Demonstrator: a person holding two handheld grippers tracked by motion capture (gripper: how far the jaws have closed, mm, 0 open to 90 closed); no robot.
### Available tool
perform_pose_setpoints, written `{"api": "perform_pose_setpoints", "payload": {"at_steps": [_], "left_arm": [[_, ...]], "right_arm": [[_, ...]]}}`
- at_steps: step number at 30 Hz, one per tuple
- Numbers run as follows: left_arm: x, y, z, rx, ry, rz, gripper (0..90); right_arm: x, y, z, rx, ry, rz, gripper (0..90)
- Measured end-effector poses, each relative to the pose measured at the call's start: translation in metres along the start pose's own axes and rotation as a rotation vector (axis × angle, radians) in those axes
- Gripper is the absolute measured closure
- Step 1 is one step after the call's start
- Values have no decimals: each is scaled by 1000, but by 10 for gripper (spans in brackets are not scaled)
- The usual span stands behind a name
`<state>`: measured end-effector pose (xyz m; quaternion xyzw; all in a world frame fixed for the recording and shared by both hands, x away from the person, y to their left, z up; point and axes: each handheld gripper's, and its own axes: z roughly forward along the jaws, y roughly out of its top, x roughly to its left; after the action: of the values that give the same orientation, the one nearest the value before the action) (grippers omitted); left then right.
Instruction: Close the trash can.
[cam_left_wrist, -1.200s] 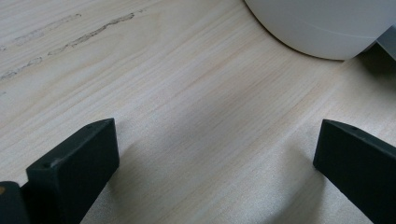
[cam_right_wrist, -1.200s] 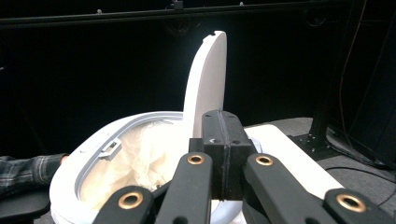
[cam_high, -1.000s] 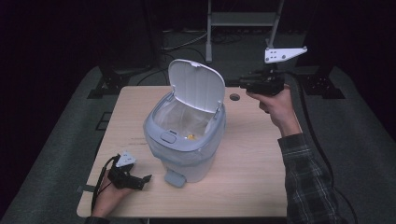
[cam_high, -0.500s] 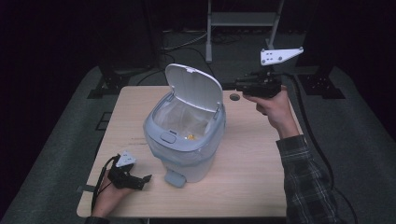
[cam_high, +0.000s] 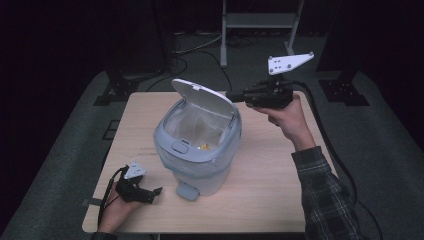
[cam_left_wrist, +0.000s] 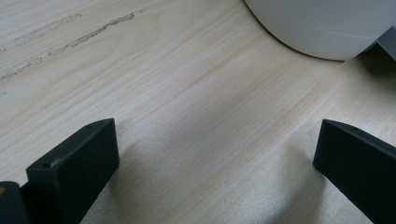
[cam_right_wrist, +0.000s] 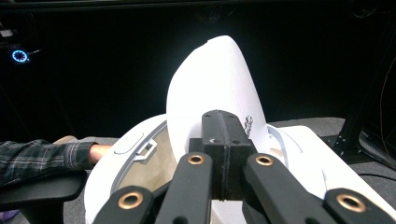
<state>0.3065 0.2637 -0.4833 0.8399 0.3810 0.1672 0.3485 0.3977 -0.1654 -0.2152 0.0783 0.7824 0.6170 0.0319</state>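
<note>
The person is bringing the right gripper (cam_high: 231, 94), jaws pressed fully together and holding nothing, up against the back of the raised lid (cam_high: 205, 98) of the pale blue bin (cam_high: 197, 150), which is standing near the middle of the table (cam_high: 270, 190). The work in hand is, by the look of it, pushing that lid down to close the bin. In the right gripper view the closed tip (cam_right_wrist: 226, 154) is sitting just at the lid's (cam_right_wrist: 212, 93) white outer face, low and close to the hinge side.

Several things could be going wrong from here. A push so near the hinge is giving little leverage, so the tip may be sliding off the smooth curved plastic instead of tipping the lid forward. A push that is too level may be shoving the whole bin across the table toward the person (nothing is bracing it). The liner bag (cam_high: 192, 125) folded over the rim could be catching in the latch.

The left gripper (cam_high: 145, 192), jaws standing wide apart and empty, is resting on the table beside the bin's base (cam_left_wrist: 322, 28), too low to steady it.
</note>
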Motion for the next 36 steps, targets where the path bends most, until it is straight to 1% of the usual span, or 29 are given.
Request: {"api": "perform_pose_setpoints", "payload": {"at_steps": [4,10,11,14,23,36], "left_arm": [[0,0,0,0,0,0,0],[0,0,0,0,0,0,0],[0,0,0,0,0,0,0],[0,0,0,-2,0,-1,0],[0,0,0,0,0,0,0],[0,0,1,-2,0,-1,0]], "right_arm": [[1,1,4,6,12,-2,900],[7,5,14,23,33,-16,900],[9,6,16,23,42,-21,900],[10,7,20,30,50,-22,900],[14,10,33,48,79,-40,900],[17,13,56,84,119,-45,900]]}}
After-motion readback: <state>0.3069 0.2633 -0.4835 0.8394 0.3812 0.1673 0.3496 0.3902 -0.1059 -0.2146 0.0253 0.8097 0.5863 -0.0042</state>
